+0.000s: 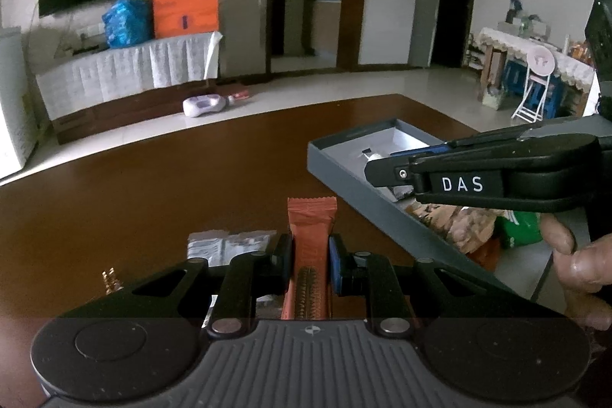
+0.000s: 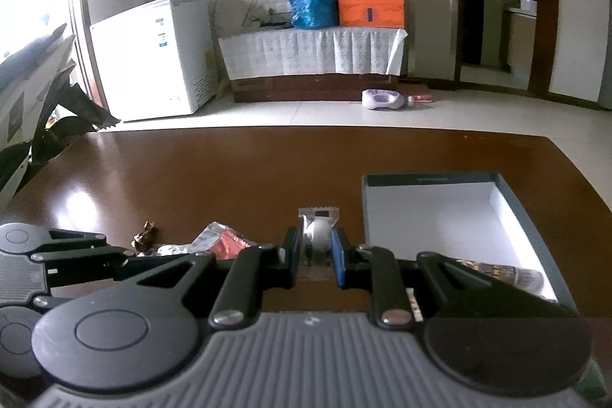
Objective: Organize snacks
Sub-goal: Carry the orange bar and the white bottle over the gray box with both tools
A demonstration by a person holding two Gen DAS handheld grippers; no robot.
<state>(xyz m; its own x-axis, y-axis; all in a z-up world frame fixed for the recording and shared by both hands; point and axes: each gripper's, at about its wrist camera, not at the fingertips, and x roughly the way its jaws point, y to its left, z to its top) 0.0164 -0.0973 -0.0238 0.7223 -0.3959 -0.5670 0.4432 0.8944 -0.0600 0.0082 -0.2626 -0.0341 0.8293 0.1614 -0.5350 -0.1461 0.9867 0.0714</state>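
My left gripper (image 1: 310, 257) is shut on an orange snack bar (image 1: 311, 236) and holds it above the brown table (image 1: 172, 186). My right gripper (image 2: 315, 251) is shut on a small silver-wrapped snack (image 2: 318, 230) to the left of the grey box (image 2: 516, 205). In the left wrist view the right gripper (image 1: 376, 167) reaches in from the right over the grey box (image 1: 344, 174), which holds several snacks (image 1: 463, 224). A wrapped bar (image 2: 505, 272) lies in the box's near end.
A silver packet (image 1: 225, 243) lies on the table under the left gripper. A crumpled silver-and-red wrapper (image 2: 218, 241) and a small dark gold candy (image 2: 147, 236) lie at the left. The left gripper (image 2: 57, 259) shows at the left edge of the right wrist view.
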